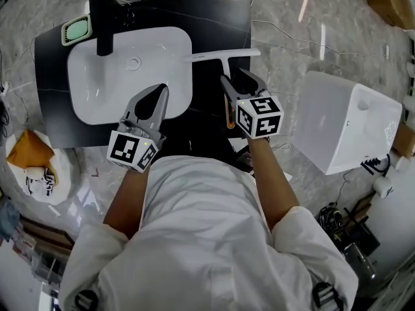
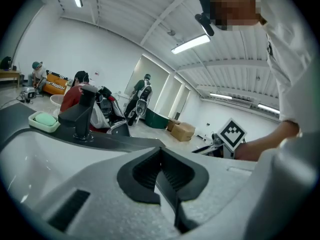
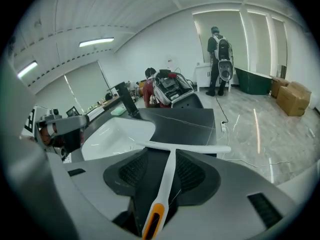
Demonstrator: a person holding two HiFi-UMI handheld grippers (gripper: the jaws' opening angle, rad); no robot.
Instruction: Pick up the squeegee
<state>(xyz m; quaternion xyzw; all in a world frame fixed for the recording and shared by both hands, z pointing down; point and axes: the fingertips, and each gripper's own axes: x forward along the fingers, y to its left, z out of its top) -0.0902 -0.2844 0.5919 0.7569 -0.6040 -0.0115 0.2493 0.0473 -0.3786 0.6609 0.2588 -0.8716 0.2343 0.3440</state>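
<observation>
The squeegee (image 1: 222, 56) is white and T-shaped with an orange handle end. It rests on the black counter (image 1: 214, 18) just right of the white basin (image 1: 84, 102), blade far from me. My right gripper (image 1: 237, 83) stands open astride its handle. In the right gripper view the handle (image 3: 168, 176) runs between the pads with a gap on each side of my right gripper (image 3: 170, 159). My left gripper (image 1: 159, 99) hangs shut and empty over the basin's near right rim. The left gripper view shows my left gripper (image 2: 161, 159) with its ribbed pads together.
A black faucet (image 1: 102, 24) and a green soap dish (image 1: 76, 29) stand at the basin's far left. A large white box (image 1: 350, 122) sits on the floor to the right. Cables and clutter lie around the counter. People stand in the room's background (image 3: 220, 59).
</observation>
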